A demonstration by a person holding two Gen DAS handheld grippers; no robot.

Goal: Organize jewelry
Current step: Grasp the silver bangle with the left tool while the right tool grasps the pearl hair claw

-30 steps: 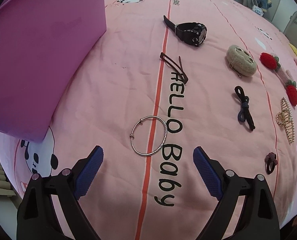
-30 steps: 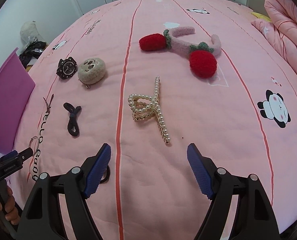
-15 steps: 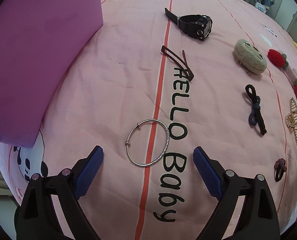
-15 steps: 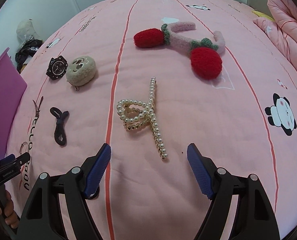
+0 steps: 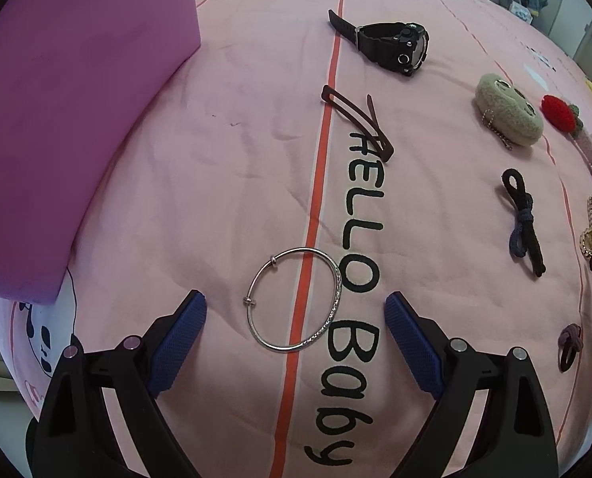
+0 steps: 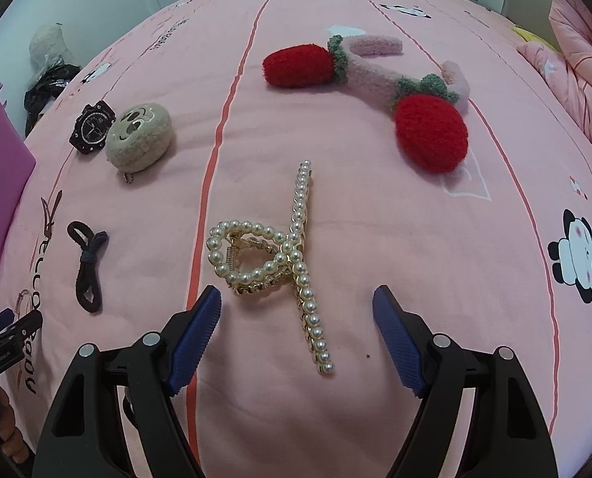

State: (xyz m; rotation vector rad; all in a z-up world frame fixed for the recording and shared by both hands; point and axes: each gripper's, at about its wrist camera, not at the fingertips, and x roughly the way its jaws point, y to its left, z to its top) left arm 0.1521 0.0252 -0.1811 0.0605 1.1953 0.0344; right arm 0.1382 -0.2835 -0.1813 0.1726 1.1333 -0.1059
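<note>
A silver bangle (image 5: 294,299) lies on the pink bedsheet (image 5: 224,183), between the tips of my open, empty left gripper (image 5: 296,306). A pearl claw clip (image 6: 274,257) lies on the sheet in the right wrist view; its long arm reaches between the fingers of my open, empty right gripper (image 6: 296,298). A black watch (image 5: 391,42), a brown hair clip (image 5: 357,121), a black hair tie (image 5: 522,221), a beige plush pouch (image 5: 508,115) and a strawberry headband (image 6: 375,83) lie spread on the sheet. My left gripper also shows at the left edge of the right wrist view (image 6: 5,330).
A purple box (image 5: 65,111) stands at the left of the bed. A small purple hair tie (image 5: 570,344) lies at the right. Clutter and a black bag (image 6: 47,83) sit beyond the bed's far left edge. A folded pink quilt (image 6: 578,51) lies at the right.
Both grippers have moved forward and lower. The bangle now sits between the left fingertips and the pearl clip reaches between the right fingertips. Both stay open.
</note>
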